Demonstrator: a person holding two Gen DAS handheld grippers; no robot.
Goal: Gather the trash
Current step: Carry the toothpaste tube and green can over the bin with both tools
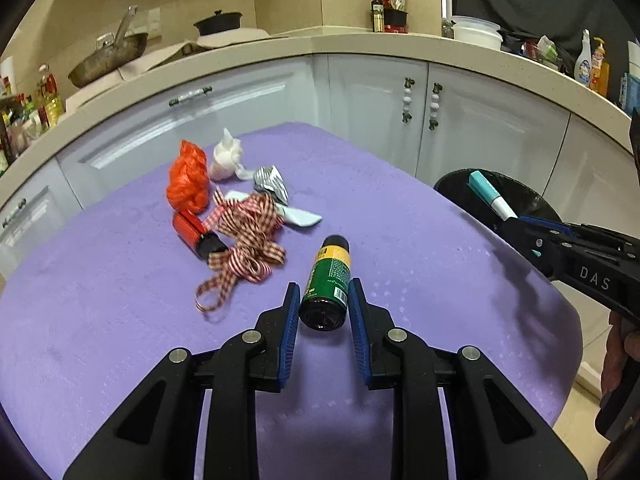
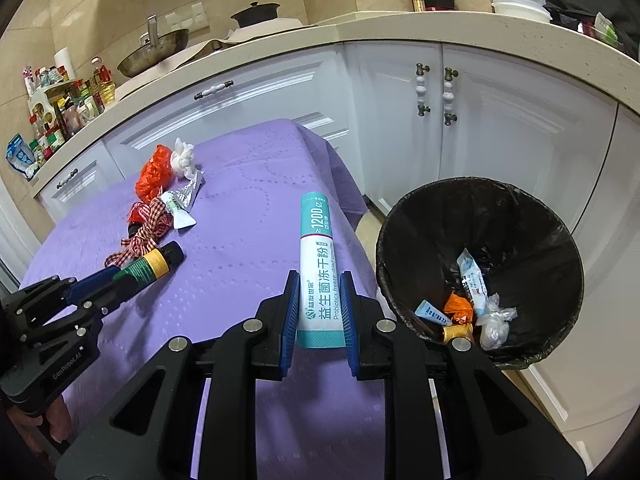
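My left gripper (image 1: pixel 324 294) is closed around the base of a green bottle with a yellow band and black cap (image 1: pixel 330 280), lying on the purple table (image 1: pixel 120 320); it also shows in the right wrist view (image 2: pixel 150 266). My right gripper (image 2: pixel 319 286) is shut on a white and teal probiotics packet (image 2: pixel 318 264), held above the table's right edge, just left of the black-lined trash bin (image 2: pixel 520 216). The packet (image 1: pixel 490 196) shows in the left wrist view in front of the bin (image 1: pixel 532 200). Several pieces of trash lie in the bin.
On the table lie an orange plastic bag (image 1: pixel 188 180), a white tissue wad (image 1: pixel 226 156), a silver foil wrapper (image 1: pixel 272 184), a red-checked ribbon (image 1: pixel 248 240), a red and black tube (image 1: pixel 196 232) and a white tube (image 2: pixel 178 210). White cabinets (image 1: pixel 380 96) stand behind.
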